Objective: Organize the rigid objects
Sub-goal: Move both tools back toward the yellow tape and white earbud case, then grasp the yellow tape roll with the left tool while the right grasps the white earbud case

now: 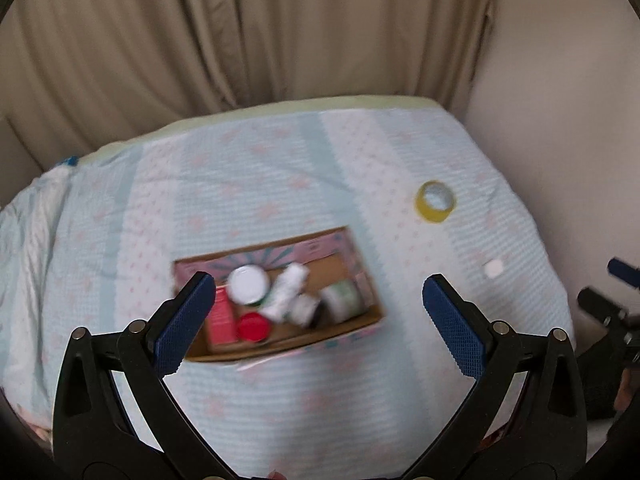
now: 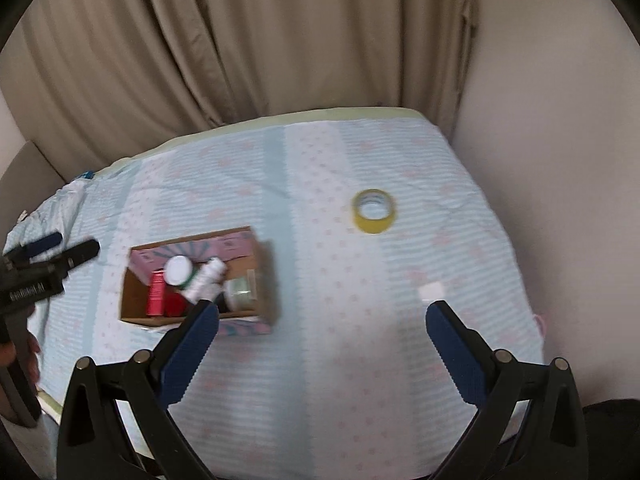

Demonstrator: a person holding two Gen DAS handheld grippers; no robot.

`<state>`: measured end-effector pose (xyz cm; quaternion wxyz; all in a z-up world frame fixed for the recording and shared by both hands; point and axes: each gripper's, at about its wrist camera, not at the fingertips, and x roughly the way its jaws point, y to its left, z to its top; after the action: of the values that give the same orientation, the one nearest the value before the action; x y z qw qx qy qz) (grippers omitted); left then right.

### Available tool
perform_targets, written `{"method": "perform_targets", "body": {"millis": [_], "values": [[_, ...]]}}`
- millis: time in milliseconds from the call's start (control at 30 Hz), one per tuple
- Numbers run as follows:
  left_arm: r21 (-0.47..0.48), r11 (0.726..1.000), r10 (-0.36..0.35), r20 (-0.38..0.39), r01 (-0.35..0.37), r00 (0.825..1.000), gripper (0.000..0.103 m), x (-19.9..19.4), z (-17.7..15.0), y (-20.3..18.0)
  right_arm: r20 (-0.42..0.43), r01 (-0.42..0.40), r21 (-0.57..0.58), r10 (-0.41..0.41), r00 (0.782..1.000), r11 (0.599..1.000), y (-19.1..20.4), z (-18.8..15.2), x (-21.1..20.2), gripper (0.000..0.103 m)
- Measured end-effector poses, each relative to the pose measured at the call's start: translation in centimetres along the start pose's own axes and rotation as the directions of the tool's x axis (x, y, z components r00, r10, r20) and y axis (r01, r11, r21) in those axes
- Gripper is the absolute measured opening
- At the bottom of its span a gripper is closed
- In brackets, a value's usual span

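A pink cardboard box (image 1: pixel 356 254) (image 2: pixel 264 276) lies open on the bed. Inside it are a white-lidded jar (image 1: pixel 248 284) (image 2: pixel 179 270), a white bottle (image 1: pixel 288 292) (image 2: pixel 206 280), a red lid (image 1: pixel 252 327), a red carton (image 2: pixel 156 294) and a pale green jar (image 1: pixel 344 298) (image 2: pixel 240 292). A yellow tape roll (image 1: pixel 435 201) (image 2: pixel 374 211) and a small white square (image 1: pixel 493 269) (image 2: pixel 431 292) lie on the cover to the right. My left gripper (image 1: pixel 318 312) hangs open above the box. My right gripper (image 2: pixel 322 340) is open over bare cover, holding nothing.
The bed cover (image 1: pixel 280 168) (image 2: pixel 320 152) is pale blue with pink stars. A beige curtain (image 1: pixel 240 32) hangs behind and a wall (image 2: pixel 552 120) stands to the right. The other gripper shows at the right edge (image 1: pixel 612 304) and left edge (image 2: pixel 36 276).
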<state>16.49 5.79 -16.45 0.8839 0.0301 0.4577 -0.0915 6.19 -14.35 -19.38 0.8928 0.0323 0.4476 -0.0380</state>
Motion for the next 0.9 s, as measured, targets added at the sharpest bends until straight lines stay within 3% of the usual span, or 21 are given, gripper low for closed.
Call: {"method": "perform_targets", "body": {"millis": [233,433,633,900], "values": [[0.04,0.998,-0.047,-0.054,0.049,0.997,0.103,5.7,1.7,-9.7,0.037,0.016,0.014,-0.016,0.999,1.0,-8.9,-1.0,1.2,0.103],[0.066,0.994,-0.081,-0.11,0.088,0.991,0.103,13.1,2.8,-15.3,0.014,0.058,-0.004,-0.058,0.998,0.998,-13.8,-1.1,4.9,0.103],[0.186,0.979,-0.058,-0.119,0.08,0.991,0.103,23.1,2.8,-20.0,0.015,0.08,0.029,-0.08,0.997,0.996,-16.8,-1.7,10.2,0.103],[0.257,0.963,-0.051,-0.135,0.085,0.989,0.103,37.3,1.9,-23.7,-0.017,0.095,0.015,-0.094,0.995,0.995,-18.3,-4.7,21.4,0.103]]}}
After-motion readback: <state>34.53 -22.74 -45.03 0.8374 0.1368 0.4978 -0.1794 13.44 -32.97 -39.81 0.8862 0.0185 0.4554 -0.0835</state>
